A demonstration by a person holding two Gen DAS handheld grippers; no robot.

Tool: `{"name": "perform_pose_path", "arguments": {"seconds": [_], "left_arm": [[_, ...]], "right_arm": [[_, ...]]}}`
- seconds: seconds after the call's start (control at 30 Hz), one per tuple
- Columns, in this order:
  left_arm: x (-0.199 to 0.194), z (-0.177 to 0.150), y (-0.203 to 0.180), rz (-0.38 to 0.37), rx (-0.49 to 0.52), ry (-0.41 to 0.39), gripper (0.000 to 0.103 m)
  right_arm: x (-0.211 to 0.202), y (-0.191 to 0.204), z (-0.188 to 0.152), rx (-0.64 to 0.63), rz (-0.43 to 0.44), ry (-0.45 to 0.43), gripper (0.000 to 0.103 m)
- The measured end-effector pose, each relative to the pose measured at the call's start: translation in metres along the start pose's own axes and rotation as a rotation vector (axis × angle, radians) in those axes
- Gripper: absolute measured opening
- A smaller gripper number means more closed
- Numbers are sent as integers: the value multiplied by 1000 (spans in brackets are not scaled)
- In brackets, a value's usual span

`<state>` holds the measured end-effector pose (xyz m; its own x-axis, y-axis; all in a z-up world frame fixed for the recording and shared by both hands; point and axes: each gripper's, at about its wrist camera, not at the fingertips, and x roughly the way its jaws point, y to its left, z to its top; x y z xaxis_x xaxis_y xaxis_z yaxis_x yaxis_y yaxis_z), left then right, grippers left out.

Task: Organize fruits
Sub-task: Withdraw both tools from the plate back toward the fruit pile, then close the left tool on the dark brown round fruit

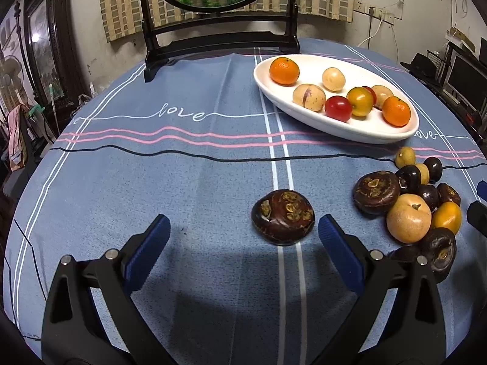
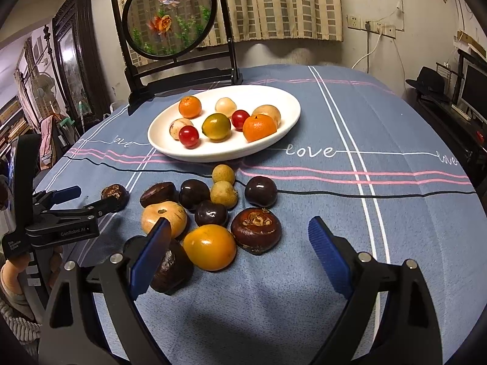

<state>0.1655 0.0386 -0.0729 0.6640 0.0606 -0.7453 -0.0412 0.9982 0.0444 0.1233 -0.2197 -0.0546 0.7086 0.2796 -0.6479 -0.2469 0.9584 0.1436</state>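
in the left wrist view, the left gripper stands wide and holds nothing. a dark water chestnut lies alone on the blue tablecloth, between the two blue pads but nearer to the right one, and not touched by either. the risk here is, i think, that the jaws close off centre: the right pad meets the chestnut first and pushes it sideways, and because it is round and glossy it may roll or slip out. behind, the white plate already carries several fruits, among them an orange near its far end. a fruit dropped from too high could knock these or roll over the low rim. a heap of loose fruits lies just beside on the right.

in the right wrist view, the right gripper is also wide and empty, hanging above that heap. the yellow-orange fruit and a brown chestnut lie close together between the fingers, and another dark fruit sits partly behind the left pad. closing here may catch two at once, or push the neighbours away over the cloth. the left gripper is seen at the left edge, near the heap, so the two tools could bump if both reach in together.
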Motion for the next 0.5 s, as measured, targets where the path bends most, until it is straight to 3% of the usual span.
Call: {"name": "perform_pose_path", "arguments": {"seconds": [0.23,0.5], "left_arm": [[4,1,-2,-4,6,17,99],[0,0,-7,-62,27,1,101]], "right_arm": [[2,-1,0,4,0,15,92],[2,-1,0,4,-1,12,92]]}}
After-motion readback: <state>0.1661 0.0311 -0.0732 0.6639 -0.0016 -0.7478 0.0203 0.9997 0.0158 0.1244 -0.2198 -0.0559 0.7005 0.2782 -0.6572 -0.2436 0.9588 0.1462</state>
